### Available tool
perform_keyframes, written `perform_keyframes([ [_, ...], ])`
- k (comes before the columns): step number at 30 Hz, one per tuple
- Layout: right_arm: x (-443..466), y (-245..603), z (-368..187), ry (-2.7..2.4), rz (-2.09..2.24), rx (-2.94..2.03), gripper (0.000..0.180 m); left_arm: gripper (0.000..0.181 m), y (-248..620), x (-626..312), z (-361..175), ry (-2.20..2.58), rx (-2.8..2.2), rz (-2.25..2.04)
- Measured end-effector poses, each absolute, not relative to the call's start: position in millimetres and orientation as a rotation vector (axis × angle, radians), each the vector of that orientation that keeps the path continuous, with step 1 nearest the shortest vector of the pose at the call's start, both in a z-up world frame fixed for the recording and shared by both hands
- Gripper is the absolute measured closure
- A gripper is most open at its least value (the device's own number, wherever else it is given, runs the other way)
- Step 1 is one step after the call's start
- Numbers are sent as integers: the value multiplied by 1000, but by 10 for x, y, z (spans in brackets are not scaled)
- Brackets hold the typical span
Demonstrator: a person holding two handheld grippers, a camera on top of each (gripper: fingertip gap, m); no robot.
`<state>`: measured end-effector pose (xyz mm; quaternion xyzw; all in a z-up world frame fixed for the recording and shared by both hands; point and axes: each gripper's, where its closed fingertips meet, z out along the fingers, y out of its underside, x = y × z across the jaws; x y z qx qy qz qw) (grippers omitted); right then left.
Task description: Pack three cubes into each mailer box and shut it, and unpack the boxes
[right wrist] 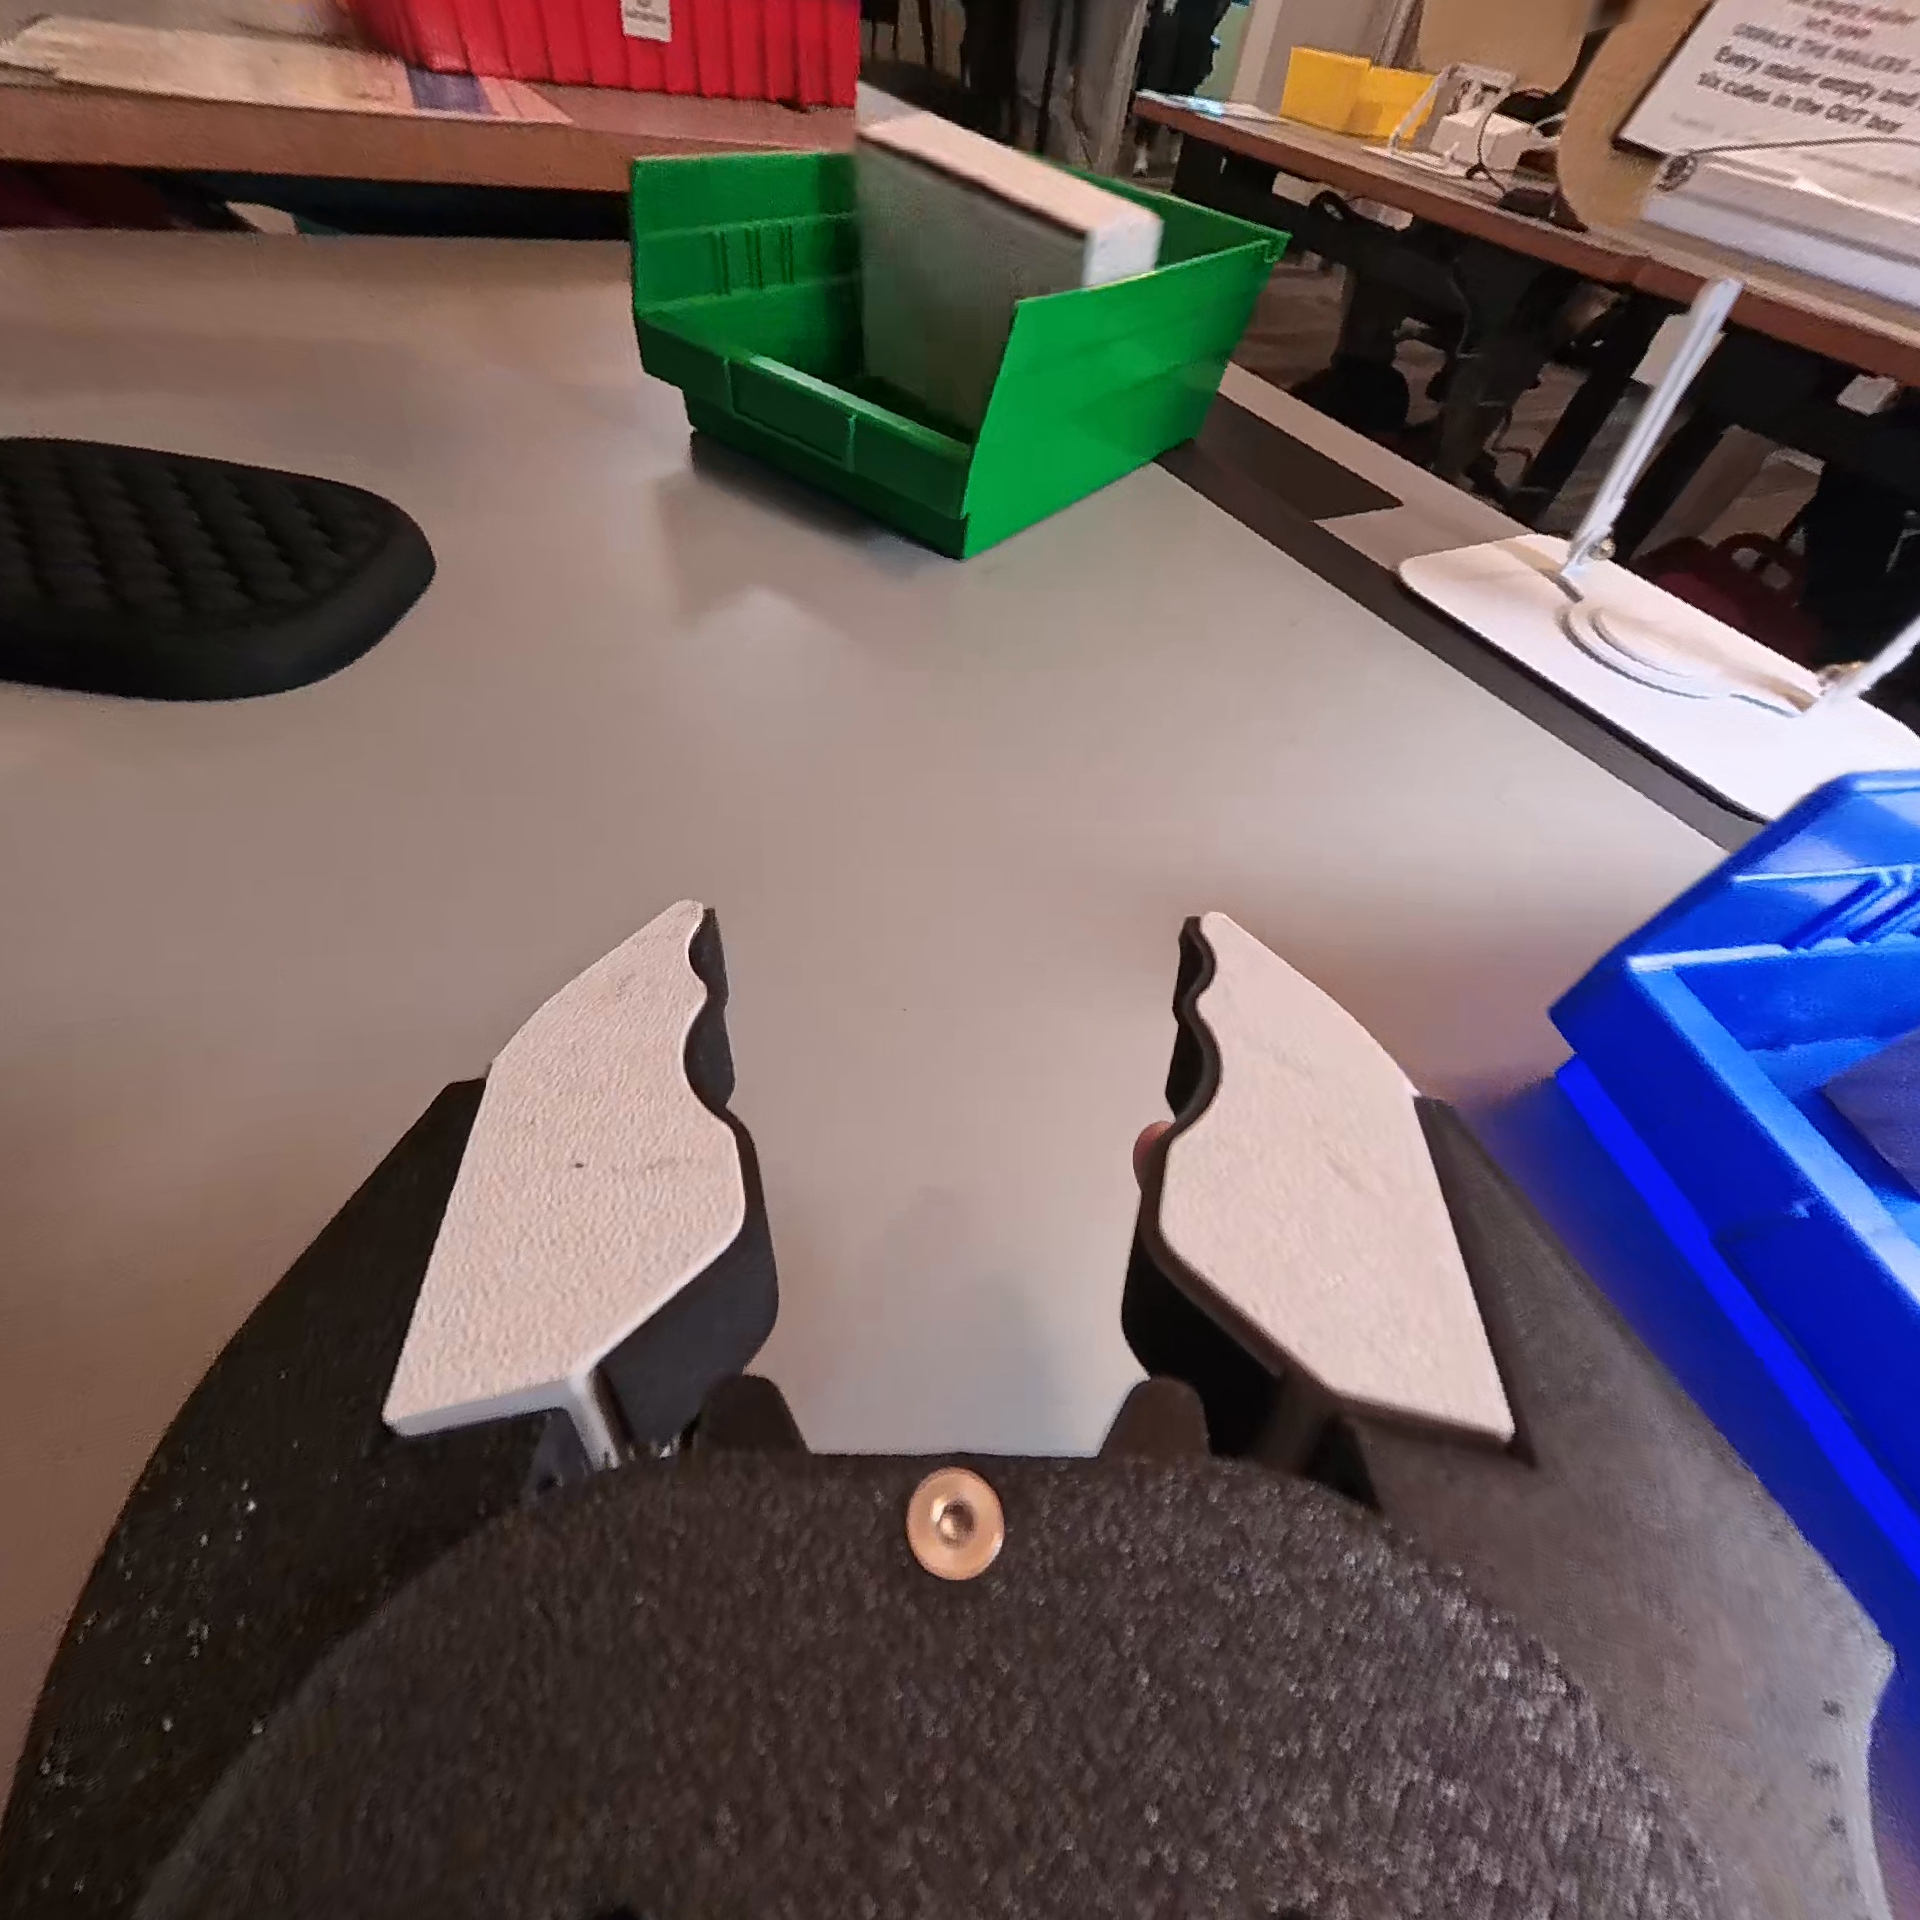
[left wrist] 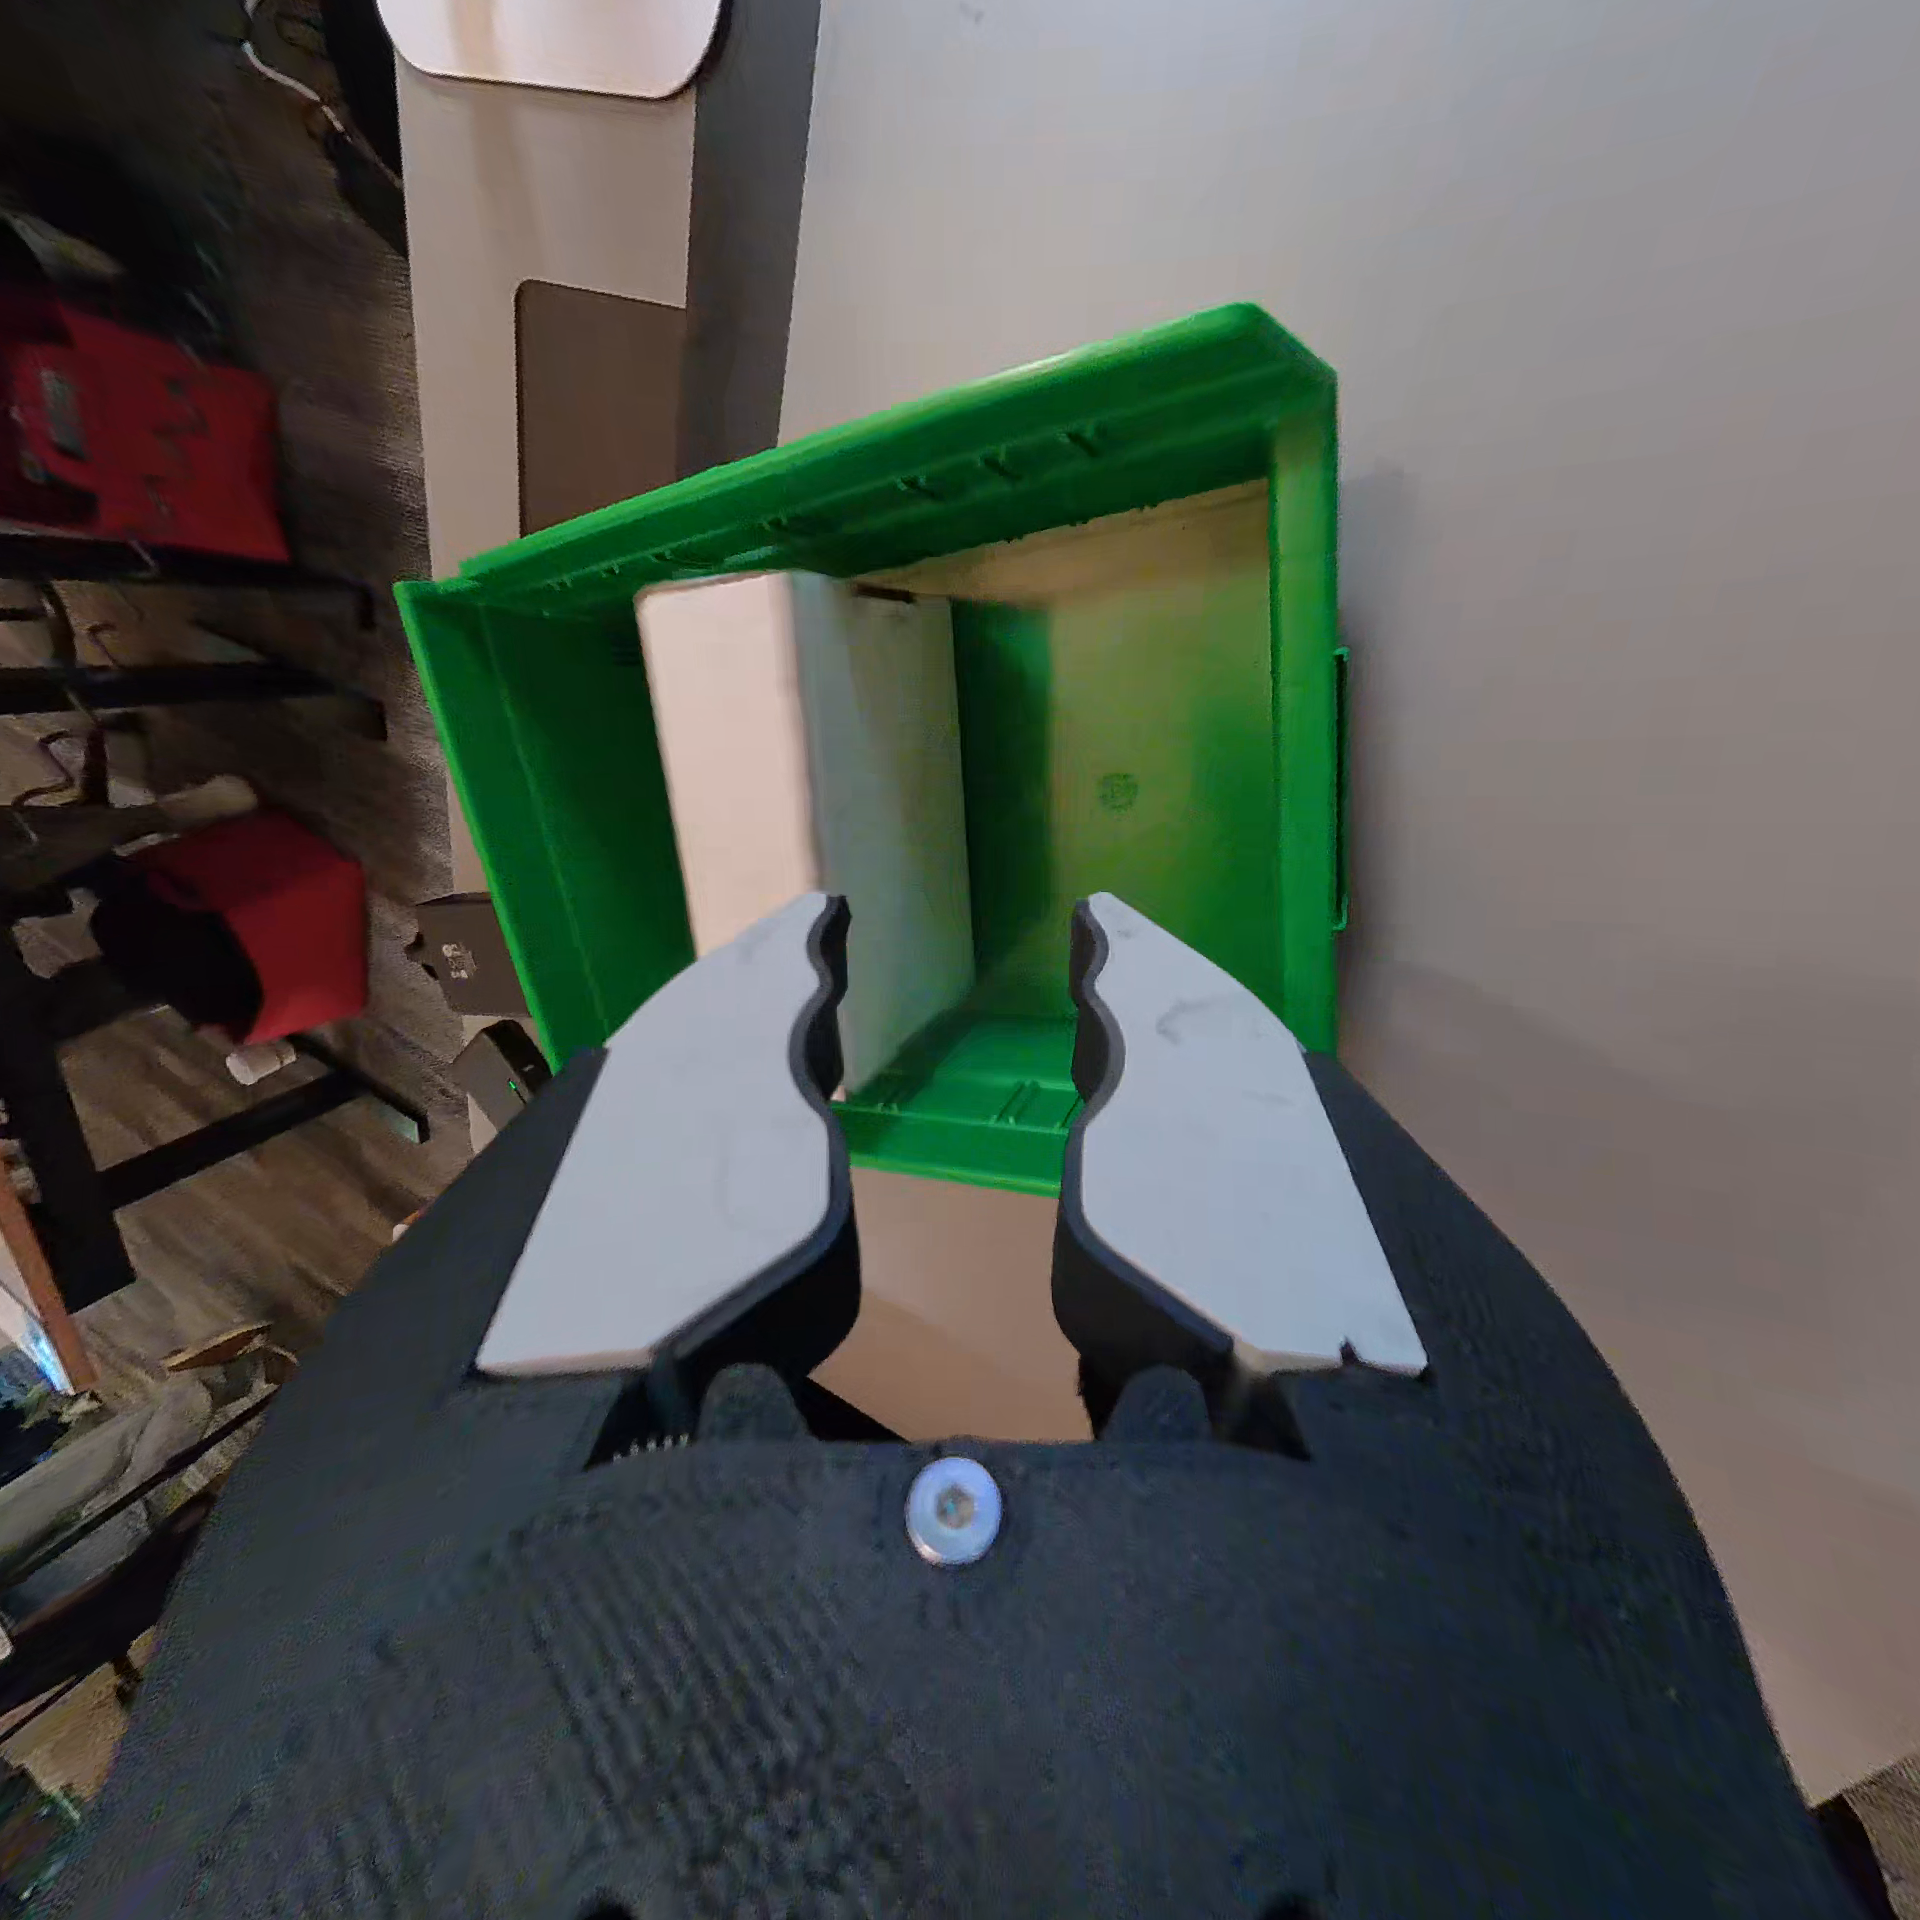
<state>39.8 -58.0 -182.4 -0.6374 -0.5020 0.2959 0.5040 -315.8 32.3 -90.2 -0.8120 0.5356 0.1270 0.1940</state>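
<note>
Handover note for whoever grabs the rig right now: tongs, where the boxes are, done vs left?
Left tongs: open, empty, poised over the green bin, looking down into it.
Right tongs: open, empty, low over the grey table, blue bin just to their right.
White mailer box stands on edge inside the green bin, apparently shut; I can't tell how many there are.
No cubes visible in either view, so packing progress can't be judged.
Likely next: left tongs lift the mailer out.
</note>
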Motion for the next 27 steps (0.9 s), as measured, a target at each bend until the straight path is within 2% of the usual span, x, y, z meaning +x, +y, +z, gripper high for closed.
perform_keyframes([
  [9, 423, -590, -1866, -1223, 669, -1541, 98, 125, 424, -3354, -1015, 1419, -2326, 393],
  [15, 422, -565, -1929, -1237, 657, -1559, 98, 95, 720, -3632, -1250, 1301, -2415, 370],
  [21, 435, -542, -1956, -1232, 648, -1571, 98, 76, 1017, -4067, -1732, 1184, -2553, 382],
  [23, 446, -529, -1954, -1226, 645, -1574, 99, 86, 1042, -4132, -1839, 1152, -2590, 336],
  [24, 451, -522, -1954, -1222, 644, -1576, 99, 103, 1037, -4164, -1875, 1155, -2602, 333],
  [27, 459, -512, -1952, -1216, 641, -1579, 100, 109, 1023, -4160, -1874, 1178, -2581, 327],
])
